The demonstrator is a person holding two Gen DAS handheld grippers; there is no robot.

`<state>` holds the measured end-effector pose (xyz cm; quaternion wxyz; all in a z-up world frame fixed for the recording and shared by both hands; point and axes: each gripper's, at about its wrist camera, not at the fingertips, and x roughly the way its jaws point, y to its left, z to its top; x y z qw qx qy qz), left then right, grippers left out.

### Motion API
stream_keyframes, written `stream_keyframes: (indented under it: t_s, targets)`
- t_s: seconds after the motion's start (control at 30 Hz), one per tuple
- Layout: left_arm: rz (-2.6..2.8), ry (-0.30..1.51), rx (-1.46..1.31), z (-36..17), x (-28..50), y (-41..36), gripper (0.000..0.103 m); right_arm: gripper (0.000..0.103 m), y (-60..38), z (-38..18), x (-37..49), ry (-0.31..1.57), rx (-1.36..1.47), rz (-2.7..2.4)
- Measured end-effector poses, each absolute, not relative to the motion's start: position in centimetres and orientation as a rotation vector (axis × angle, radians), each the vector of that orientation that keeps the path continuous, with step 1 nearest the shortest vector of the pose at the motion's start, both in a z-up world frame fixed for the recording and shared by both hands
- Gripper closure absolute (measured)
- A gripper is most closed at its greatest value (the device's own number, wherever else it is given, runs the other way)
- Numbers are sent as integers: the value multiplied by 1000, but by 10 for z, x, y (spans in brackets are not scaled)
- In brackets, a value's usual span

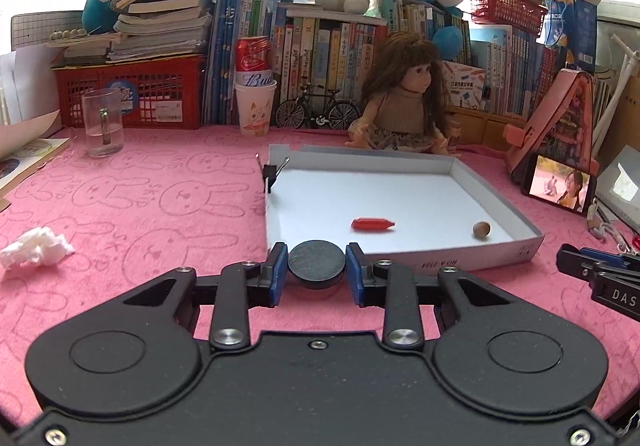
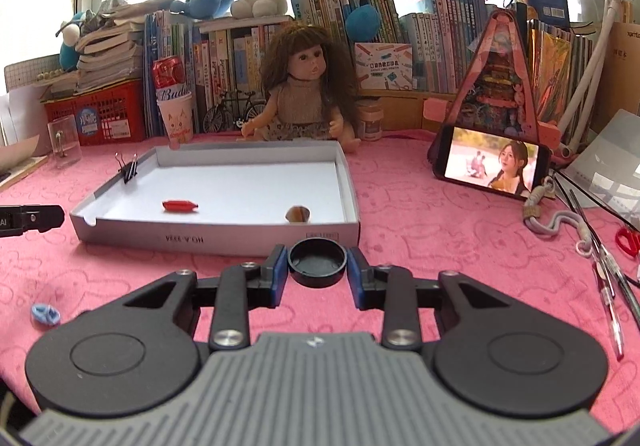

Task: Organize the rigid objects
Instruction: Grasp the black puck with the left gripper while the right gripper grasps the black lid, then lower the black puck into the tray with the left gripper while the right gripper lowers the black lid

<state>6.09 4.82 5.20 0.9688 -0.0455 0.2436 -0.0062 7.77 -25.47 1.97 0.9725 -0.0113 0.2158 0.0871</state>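
Item 1, left gripper [image 1: 317,273]: you are clenching its fingers [image 1: 277,270] on a flat dark disc [image 1: 316,261], held just short of the tray's [image 1: 404,254] near wall, at the wall's left corner.

Item 2, right gripper [image 2: 318,273]: you are grasping a black cap [image 2: 318,260], hollow side up, between its fingers [image 2: 357,272]; it is hanging close before the tray's near wall, toward the right corner.

Item 3, tray: a shallow white box lid, lying mid-desk on the pink cloth [image 1: 160,206]. Already inside: a red capsule [image 1: 373,224] near the middle of the front, and a brown nut [image 1: 481,229] by the near right corner. A binder clip [image 1: 274,172] is sitting on the left wall.

Step in hand, as judged: you are carrying both pieces toward the tray, neither yet over it. The next move calls for lifting each load clear of the near wall, advancing over bare floor away from capsule and nut, then letting go low so neither rolls.

Writing: the can [image 1: 252,56] is showing "Bud…" in script; the tray's front print is reading upside down and is not legible; the book spines are too small to read; the right gripper's body, in the left view, is showing "DAS".
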Motion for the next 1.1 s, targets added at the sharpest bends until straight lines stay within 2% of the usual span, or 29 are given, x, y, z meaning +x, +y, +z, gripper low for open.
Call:
stream_keyframes:
  t_s: [0.4, 1.1]
  targets:
    - [-50, 498, -93, 62, 104, 28, 73, 66, -237, 34, 108, 423, -4, 233]
    - [-30, 584, -65, 28, 176, 15, 73, 66, -222, 27, 179, 519, 62, 256]
